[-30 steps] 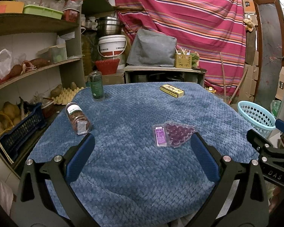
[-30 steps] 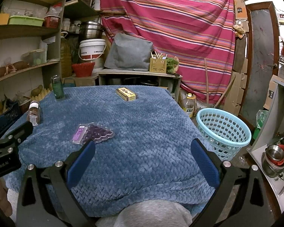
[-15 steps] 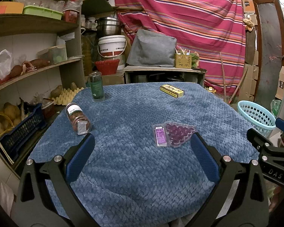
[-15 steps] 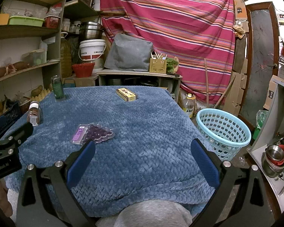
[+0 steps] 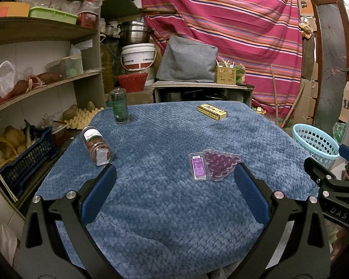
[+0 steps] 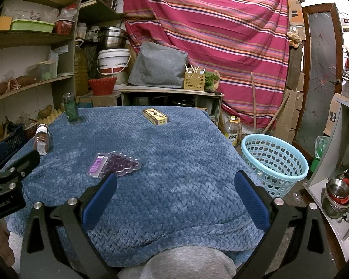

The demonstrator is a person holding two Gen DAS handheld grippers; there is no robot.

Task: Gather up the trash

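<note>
Left wrist view: the left hand-held gripper [image 5: 174, 176] is hovering low over the near edge of the desk [image 5: 165, 209], which is wearing a blue quilted cover; its blue pads are standing wide apart with nothing between them. A clear blister pack of purple beads [image 5: 213, 167] is lying flat just ahead of the right fingertip, not touching it. A clear jar with brown contents [image 5: 96, 145] is lying on its side just ahead of the left fingertip. Farther ahead and to the left a dark green bottle [image 5: 119, 106] is standing upright, and a yellow box [image 5: 211, 112] is lying flat far ahead, slightly to the right. A light blue basket [image 5: 316, 143] is sitting off the desk to the right, beyond the right hand-held gripper, which is poking in at the frame's right edge. Right wrist view: the right hand-held gripper [image 6: 175, 177] is also hanging over the near edge of the desk, fingers spread wide and carrying nothing. The blister pack [image 6: 114, 164] is lying just ahead of its left fingertip; the jar [image 6: 42, 138] and green bottle [image 6: 71, 108] are farther off to the left, and the yellow box [image 6: 155, 116] is lying far ahead. The basket [image 6: 274, 160] is standing on the floor ahead and to the right, beside the desk. Grey fabric [image 6: 188, 264] is filling the bottom edge below the gripper.
</note>
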